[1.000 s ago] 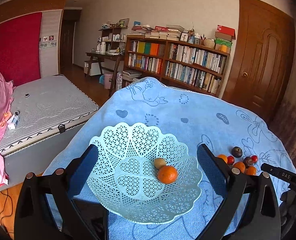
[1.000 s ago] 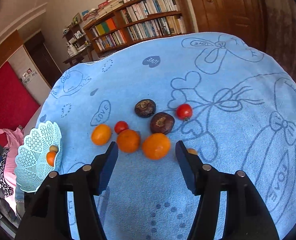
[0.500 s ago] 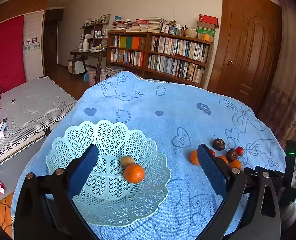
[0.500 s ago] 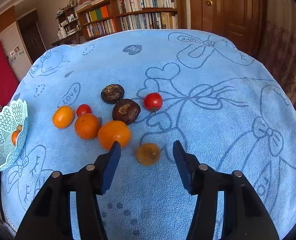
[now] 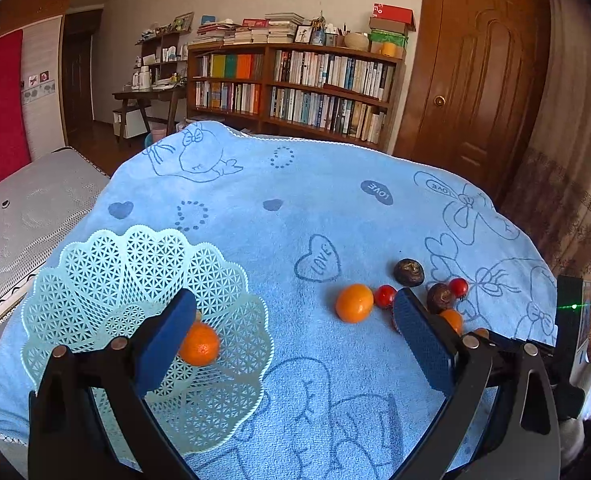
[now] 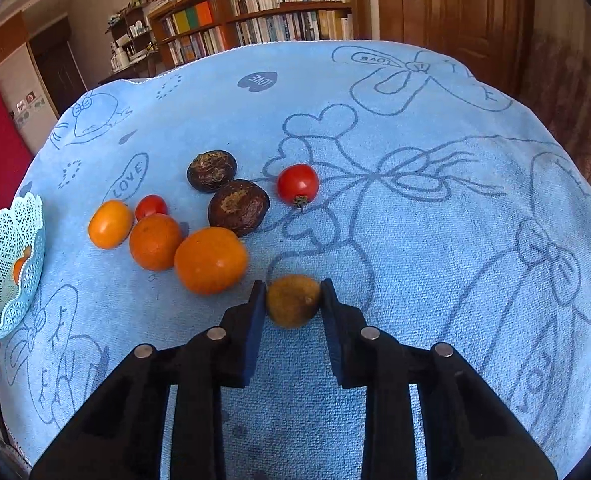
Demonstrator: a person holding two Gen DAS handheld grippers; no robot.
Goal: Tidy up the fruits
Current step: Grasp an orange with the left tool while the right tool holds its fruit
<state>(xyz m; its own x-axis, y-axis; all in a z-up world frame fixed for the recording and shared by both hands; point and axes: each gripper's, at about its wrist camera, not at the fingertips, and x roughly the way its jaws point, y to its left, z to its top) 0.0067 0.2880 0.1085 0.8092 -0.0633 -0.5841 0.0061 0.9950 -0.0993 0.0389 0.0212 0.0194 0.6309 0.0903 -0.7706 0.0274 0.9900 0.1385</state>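
- While the right tongs [image 6: 293, 300] sit low over the blue towel [image 6: 435, 240], both pads press a small brownish fruit [image 6: 293, 300] between them, so they're clamped on it; fruit rests on or just above the towel, can't tell which.
- Just left & ahead of the right tongs: big orange [image 6: 211, 260], touching a smaller orange [image 6: 155, 242]; further left a yellow-orange one [image 6: 110, 224] w/ a small tomato [image 6: 151, 207] just behind.
- Straight ahead of the right tongs: two dark brown round fruits [image 6: 238, 207], close together; a bigger tomato [image 6: 297, 184] just to their right.
- Far left of the right tongs, at the towel edge: pale green lattice bowl [image 6: 11, 264], an orange visible through its wall.
- Left tongs [image 5: 295, 340] spread wide, nothing between the pads, hovering over the towel.
- Left pad [image 5: 163, 348] overlaps the bowl & part-hides the orange inside [image 5: 199, 345]; smth small behind that orange, mostly hidden.
- Right pad [image 5: 423, 344] covers part of the loose fruit pile; right tongs' black body shows beyond it at the far right.
- Beyond the towel: bookshelf [image 5: 295, 84], wooden door [image 5: 475, 80], bed to the left [image 5: 27, 208].
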